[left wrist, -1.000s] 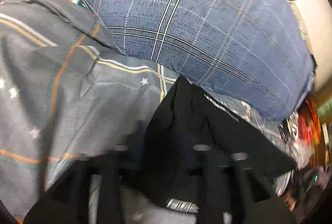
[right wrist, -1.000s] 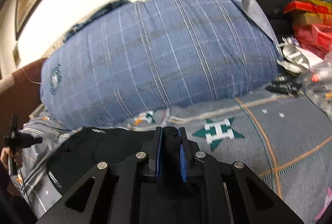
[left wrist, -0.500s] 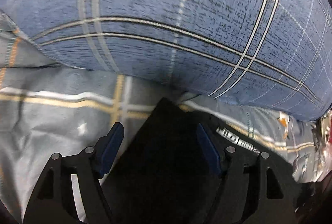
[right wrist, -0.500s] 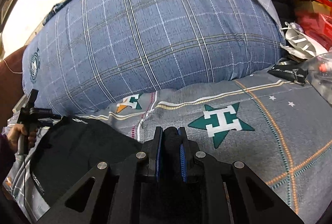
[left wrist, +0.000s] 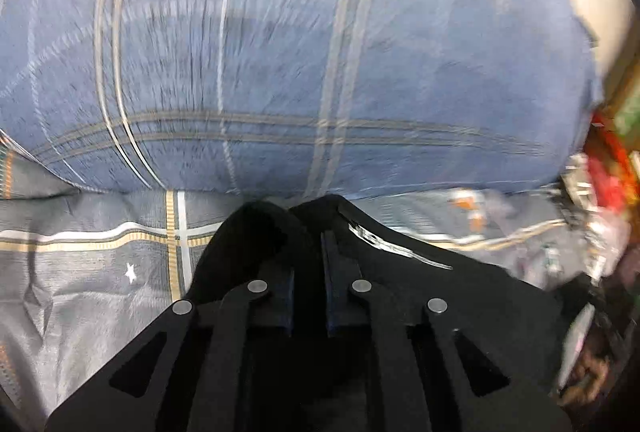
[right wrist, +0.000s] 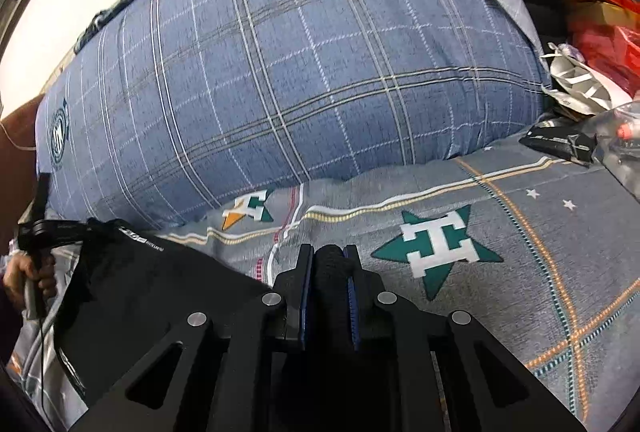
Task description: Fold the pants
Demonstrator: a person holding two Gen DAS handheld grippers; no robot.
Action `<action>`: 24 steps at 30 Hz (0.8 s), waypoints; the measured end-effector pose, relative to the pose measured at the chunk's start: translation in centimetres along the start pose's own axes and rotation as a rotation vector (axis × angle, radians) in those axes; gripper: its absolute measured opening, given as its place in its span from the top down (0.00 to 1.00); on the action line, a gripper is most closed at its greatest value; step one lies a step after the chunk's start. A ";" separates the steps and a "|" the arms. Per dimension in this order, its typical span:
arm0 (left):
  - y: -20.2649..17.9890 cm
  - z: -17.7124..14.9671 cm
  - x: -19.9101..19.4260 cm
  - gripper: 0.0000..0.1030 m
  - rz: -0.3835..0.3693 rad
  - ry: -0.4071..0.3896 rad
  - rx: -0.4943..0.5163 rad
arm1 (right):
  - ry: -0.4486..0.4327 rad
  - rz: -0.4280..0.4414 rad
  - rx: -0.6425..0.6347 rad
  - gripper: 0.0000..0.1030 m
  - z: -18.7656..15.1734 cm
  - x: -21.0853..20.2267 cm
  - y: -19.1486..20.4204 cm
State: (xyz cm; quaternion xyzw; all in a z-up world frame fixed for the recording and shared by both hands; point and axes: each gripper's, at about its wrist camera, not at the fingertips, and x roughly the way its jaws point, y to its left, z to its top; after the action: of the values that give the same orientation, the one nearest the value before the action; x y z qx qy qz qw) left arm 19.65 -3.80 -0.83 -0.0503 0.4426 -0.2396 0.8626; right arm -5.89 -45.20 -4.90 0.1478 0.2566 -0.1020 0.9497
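Two grippers, left gripper (left wrist: 307,264) and right gripper (right wrist: 329,268), each pinch one black pants (right wrist: 132,284) between closed fingers.

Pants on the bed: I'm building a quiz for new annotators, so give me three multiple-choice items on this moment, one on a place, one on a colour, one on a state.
1. Where do the pants lie?
A. on the grey star-print bedsheet, in front of the blue plaid pillow
B. on top of the pillow
C. on the floor

2. What colour are the pants?
A. red
B. black
C. white

3. What is the right claw doing?
A. standing wide open above the sheet
B. gripping the pillow
C. shut on a bunch of the pants' fabric

Answers:
1 A: the right wrist view shows them spread on the bedsheet below the pillow.
2 B: the cloth is black in both views.
3 C: black fabric is pinched between its blue pads; the left claw likewise pinches black cloth.
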 end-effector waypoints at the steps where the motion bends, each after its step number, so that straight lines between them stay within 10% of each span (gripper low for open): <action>1: -0.1 -0.6 -1.5 0.92 -0.020 -0.027 0.008 | -0.009 0.002 0.008 0.86 0.1 -0.4 -0.3; 9: -0.1 -8.0 -10.9 0.93 -0.027 -0.203 0.075 | -0.047 0.019 0.078 0.86 -0.1 -3.2 -3.2; 16: 4.2 -16.6 -10.0 0.93 0.060 -0.070 0.022 | 0.014 0.043 0.047 0.86 -1.8 -5.5 -4.6; 24: 4.0 -16.7 -11.4 0.91 0.078 -0.107 0.030 | 0.248 0.142 -0.044 0.74 -5.2 -6.5 -5.8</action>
State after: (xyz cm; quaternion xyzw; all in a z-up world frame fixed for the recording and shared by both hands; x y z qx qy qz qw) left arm 2.36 7.02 -3.67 -0.0328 0.3938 -0.2091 0.8945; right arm -15.33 -48.14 -7.14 0.1561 0.3632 -0.0096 0.9185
